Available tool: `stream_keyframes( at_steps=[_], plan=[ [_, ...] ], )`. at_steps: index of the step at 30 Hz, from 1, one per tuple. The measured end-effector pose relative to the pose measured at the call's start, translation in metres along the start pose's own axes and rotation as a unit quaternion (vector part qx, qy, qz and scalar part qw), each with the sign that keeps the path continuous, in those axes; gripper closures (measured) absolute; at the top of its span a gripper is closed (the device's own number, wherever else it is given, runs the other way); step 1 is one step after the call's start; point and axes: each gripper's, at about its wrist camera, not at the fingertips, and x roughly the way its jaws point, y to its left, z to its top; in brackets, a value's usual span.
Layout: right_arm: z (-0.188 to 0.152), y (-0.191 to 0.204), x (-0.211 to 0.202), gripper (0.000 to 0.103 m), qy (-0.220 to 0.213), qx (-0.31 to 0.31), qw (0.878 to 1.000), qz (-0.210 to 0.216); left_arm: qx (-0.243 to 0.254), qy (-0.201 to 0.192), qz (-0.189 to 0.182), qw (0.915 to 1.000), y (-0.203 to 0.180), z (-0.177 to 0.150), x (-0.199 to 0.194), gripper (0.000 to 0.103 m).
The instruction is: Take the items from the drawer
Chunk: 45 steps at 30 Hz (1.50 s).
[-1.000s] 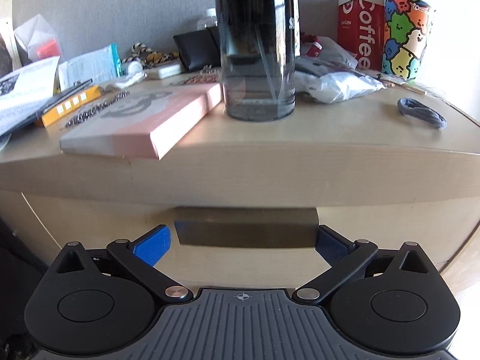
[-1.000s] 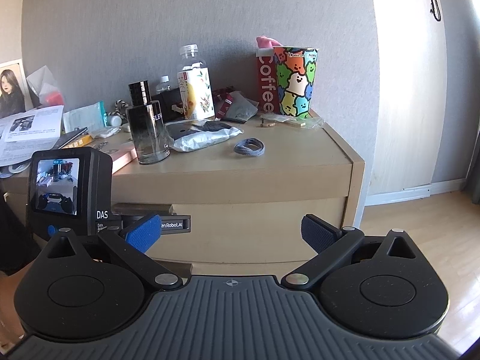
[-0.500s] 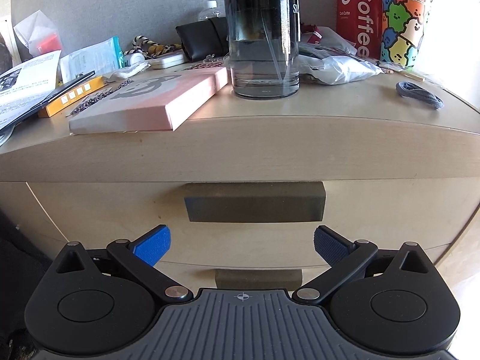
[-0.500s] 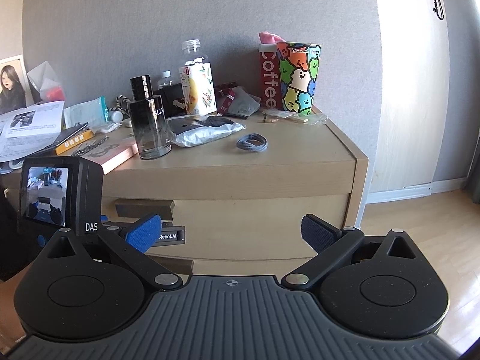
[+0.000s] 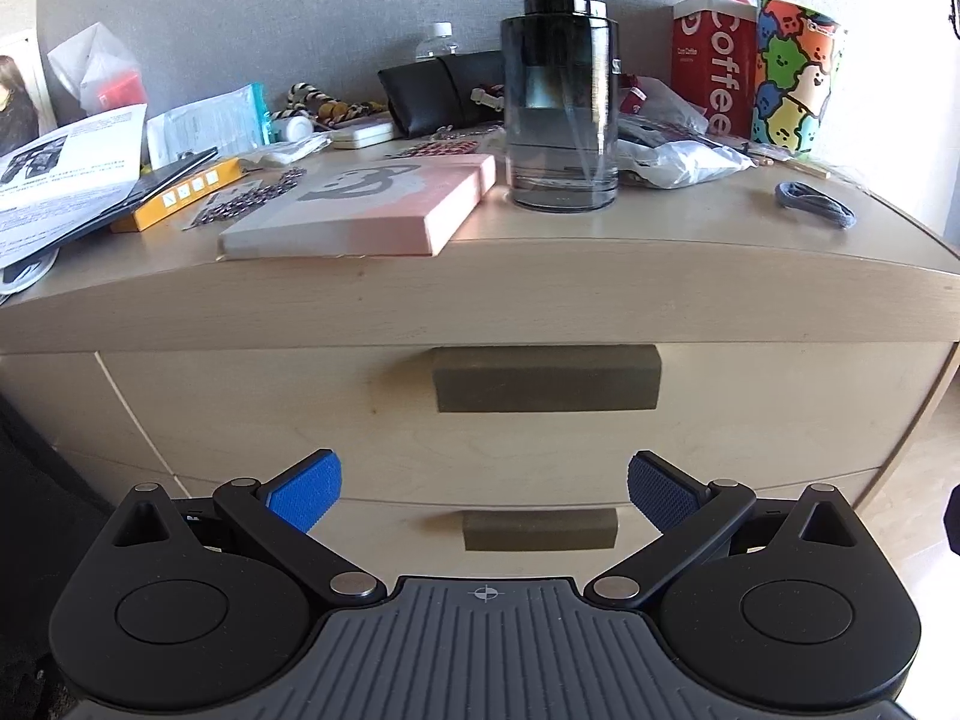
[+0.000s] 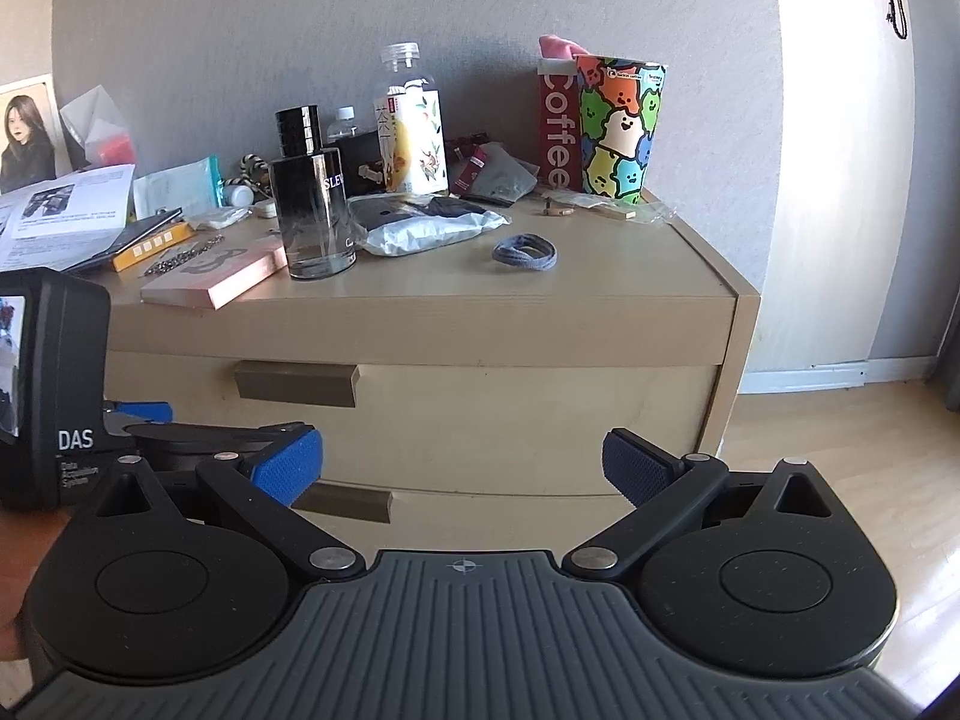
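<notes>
Here, the left claw (image 5: 485, 492) is hovering in front of a pale wooden dresser (image 5: 240, 408), its blue-padded fingers (image 5: 306, 495) spread wide apart and gripping nothing. The top drawer (image 5: 780, 414) is sitting fully closed, its dark rectangular handle (image 5: 546, 378) lying above and between the two fingertips, well clear of them; a second, smaller handle (image 5: 539, 530) on the lower drawer is showing just past the claw. The right claw (image 6: 461, 471) is likewise standing wide apart and empty, hanging off to the right of the left tool, whose black display housing (image 6: 57, 396) is filling the left edge of the right wrist view. On the cluttered tabletop (image 5: 690, 219) a dark perfume bottle (image 5: 561, 114) is standing upright, touching the corner of a flat pink box (image 5: 366, 207), with a crumpled plastic bag (image 5: 678, 156), a red coffee carton (image 5: 711, 57) and a colourful cartoon cup (image 5: 795, 75) behind, and a grey hair tie (image 5: 813, 204) lying apart near the right edge. Whatever is inside the drawer is hidden.
</notes>
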Motion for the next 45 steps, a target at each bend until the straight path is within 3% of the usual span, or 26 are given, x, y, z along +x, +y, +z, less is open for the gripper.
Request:
stream_keyframes(
  at_steps=[10,17,30,45],
  plan=[
    [-0.004,0.006,0.002,0.0,0.012,-0.008,1.0,0.008,-0.024,0.004,0.006,0.9997,0.028,-0.009,-0.024,0.0],
    [-0.008,0.012,-0.002,0.0,0.022,0.0,0.999,0.025,-0.017,-0.015,0.006,0.9997,0.04,-0.015,-0.062,0.0],
    [-0.032,0.036,-0.022,0.0,0.058,-0.006,0.997,0.049,-0.037,0.002,-0.008,0.9993,0.071,-0.045,-0.112,0.0],
    [-0.034,0.042,-0.037,0.0,0.046,-0.001,0.998,0.043,-0.04,-0.016,-0.017,0.9989,0.075,-0.049,-0.135,0.0]
  ],
)
